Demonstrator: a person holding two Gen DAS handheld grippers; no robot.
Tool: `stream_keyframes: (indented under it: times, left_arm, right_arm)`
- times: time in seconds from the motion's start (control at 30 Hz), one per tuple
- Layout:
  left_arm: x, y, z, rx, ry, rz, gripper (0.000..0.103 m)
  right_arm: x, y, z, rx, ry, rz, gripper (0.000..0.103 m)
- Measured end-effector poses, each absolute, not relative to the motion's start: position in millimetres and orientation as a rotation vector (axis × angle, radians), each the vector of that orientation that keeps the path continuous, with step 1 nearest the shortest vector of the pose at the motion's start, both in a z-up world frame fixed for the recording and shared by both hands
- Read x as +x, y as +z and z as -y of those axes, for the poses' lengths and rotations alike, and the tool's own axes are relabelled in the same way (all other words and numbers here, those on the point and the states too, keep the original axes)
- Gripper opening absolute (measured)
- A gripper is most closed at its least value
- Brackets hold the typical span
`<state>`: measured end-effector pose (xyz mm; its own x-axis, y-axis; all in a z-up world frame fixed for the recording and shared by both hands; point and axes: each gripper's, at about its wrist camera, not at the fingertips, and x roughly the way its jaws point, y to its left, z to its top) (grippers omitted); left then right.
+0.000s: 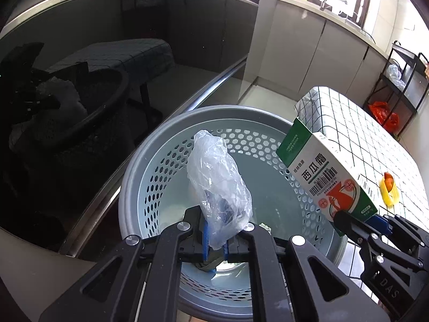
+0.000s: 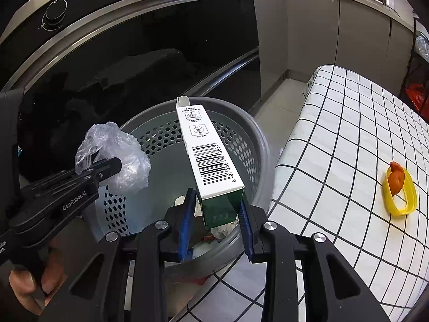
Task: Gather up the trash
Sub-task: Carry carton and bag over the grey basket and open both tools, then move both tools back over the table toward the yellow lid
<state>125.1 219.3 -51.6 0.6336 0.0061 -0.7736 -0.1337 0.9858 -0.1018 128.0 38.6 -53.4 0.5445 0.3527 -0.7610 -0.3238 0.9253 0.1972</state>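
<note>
My left gripper [image 1: 214, 244] is shut on a crumpled clear plastic bag [image 1: 219, 185] and holds it over the grey perforated trash basket [image 1: 150, 161]. The bag [image 2: 118, 158] and left gripper [image 2: 107, 166] also show in the right wrist view. My right gripper [image 2: 217, 214] is shut on a green and white carton box [image 2: 206, 155], held over the basket [image 2: 257, 150]. The box [image 1: 327, 177] and right gripper [image 1: 346, 220] show at the right of the left wrist view. Some paper scraps [image 2: 222, 225] lie in the basket.
A table with a checked cloth [image 2: 335, 139] stands right of the basket, with a yellow ring and an orange piece [image 2: 399, 187] on it. A dark glass oven front [image 2: 120, 61] is behind the basket. A black rack with an orange bag [image 1: 383, 112] stands at the far right.
</note>
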Motion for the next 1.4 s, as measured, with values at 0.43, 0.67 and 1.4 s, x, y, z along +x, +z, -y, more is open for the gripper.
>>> stream_keyframes:
  times: [0.43, 0.67, 1.4]
  left_arm:
    - [122, -49, -228, -0.166, 0.116, -0.873, 0.054]
    - [123, -50, -229, -0.168, 0.131, -0.888, 0.058]
    - [117, -41, -179, -0.139, 0.030, -0.859, 0.064]
  right_arm:
    - [128, -48, -38, 0.060, 0.385, -0.879, 0.054]
    - [123, -47, -36, 0.074, 0.384, -0.877, 0.054]
    - [98, -36, 34, 0.095, 0.252, -0.817, 0.057]
